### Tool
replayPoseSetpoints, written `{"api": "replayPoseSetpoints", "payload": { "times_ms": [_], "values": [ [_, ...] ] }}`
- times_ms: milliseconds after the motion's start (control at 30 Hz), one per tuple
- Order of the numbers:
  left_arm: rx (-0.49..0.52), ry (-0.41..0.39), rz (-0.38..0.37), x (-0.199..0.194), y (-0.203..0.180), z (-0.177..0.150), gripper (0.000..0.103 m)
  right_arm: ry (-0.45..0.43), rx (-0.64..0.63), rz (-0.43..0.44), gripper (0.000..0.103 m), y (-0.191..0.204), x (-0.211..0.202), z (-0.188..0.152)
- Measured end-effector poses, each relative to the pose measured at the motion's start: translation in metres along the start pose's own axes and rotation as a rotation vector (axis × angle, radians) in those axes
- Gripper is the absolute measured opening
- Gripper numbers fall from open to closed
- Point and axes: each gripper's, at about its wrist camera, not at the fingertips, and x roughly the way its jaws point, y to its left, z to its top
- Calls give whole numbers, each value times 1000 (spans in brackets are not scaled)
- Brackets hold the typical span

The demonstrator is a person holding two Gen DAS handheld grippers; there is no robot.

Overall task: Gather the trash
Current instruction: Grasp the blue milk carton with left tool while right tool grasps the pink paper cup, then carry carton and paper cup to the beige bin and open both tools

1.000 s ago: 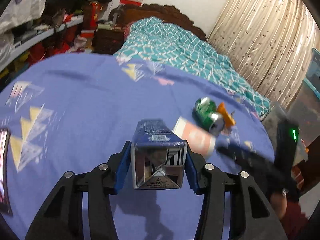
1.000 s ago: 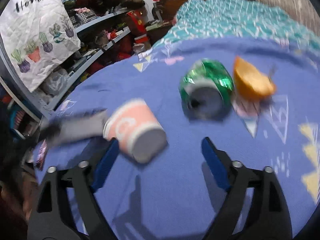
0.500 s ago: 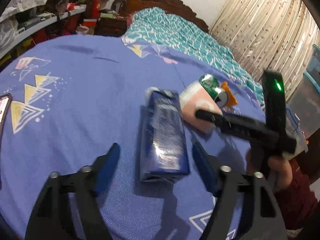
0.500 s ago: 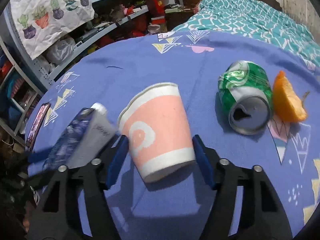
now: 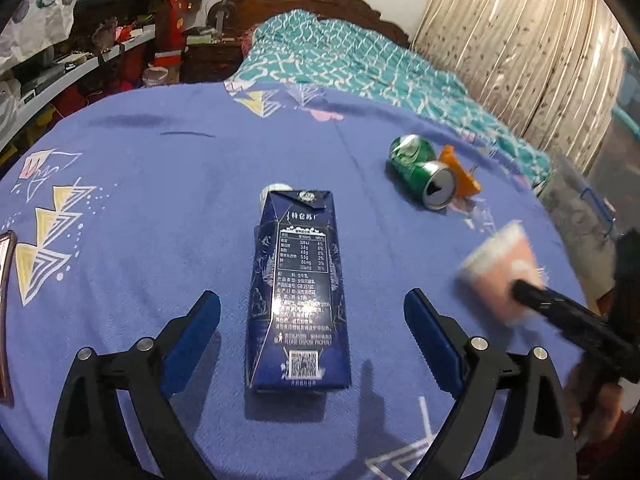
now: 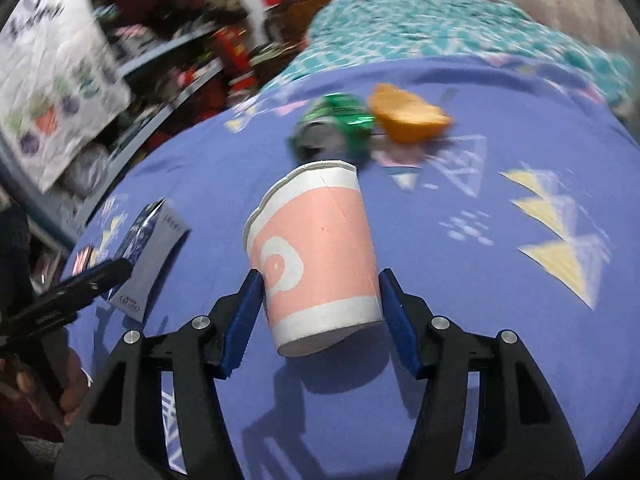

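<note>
A dark blue milk carton [image 5: 298, 296] lies flat on the purple tablecloth [image 5: 160, 200], between the wide-open fingers of my left gripper [image 5: 312, 312], untouched. My right gripper [image 6: 320, 292] is shut on a pink and white paper cup [image 6: 316, 252] and holds it above the cloth. The cup also shows blurred in the left wrist view [image 5: 500, 268]. A crushed green can [image 5: 422, 176] and an orange peel [image 5: 460, 176] lie further back. They also show in the right wrist view, can [image 6: 336, 128] and peel [image 6: 404, 120].
A phone [image 5: 5, 312] lies at the table's left edge. A bed with a teal cover [image 5: 360, 60] stands behind the table, cluttered shelves [image 5: 60, 68] to the left, curtains [image 5: 520, 40] to the right.
My left gripper let go of the milk carton, which now lies flat on the cloth, and opened wide. My right gripper closed on the paper cup and lifted it.
</note>
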Motion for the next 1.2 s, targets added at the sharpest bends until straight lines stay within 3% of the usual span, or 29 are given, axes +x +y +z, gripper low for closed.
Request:
{"api": "replayPoseSetpoints", "payload": {
  "times_ms": [233,367,567,733,900,1033,1100,1200],
  "values": [
    [1,65,23,23,-2,-3,86,17,60,-29,66,-22,-9,-20],
    [33,74,65,29,-7,-5,49,25,72,-32,78,-24,-6,-28],
    [-2,87,-23,26,-7,-6,49,17,86,0,85,-27,-7,-29],
    [28,96,-67,26,-25,-10,49,38,106,61,88,-26,-10,-31],
    [61,117,-120,28,-47,-17,49,72,82,213,89,-16,-20,-39],
    [105,138,-151,31,-69,-22,49,77,54,254,89,-12,-30,-44],
    [122,145,-160,33,-77,-24,49,54,87,255,89,-22,-35,-42],
    [139,156,-180,35,-87,-25,49,46,235,295,89,-54,-34,-38]
  ]
}}
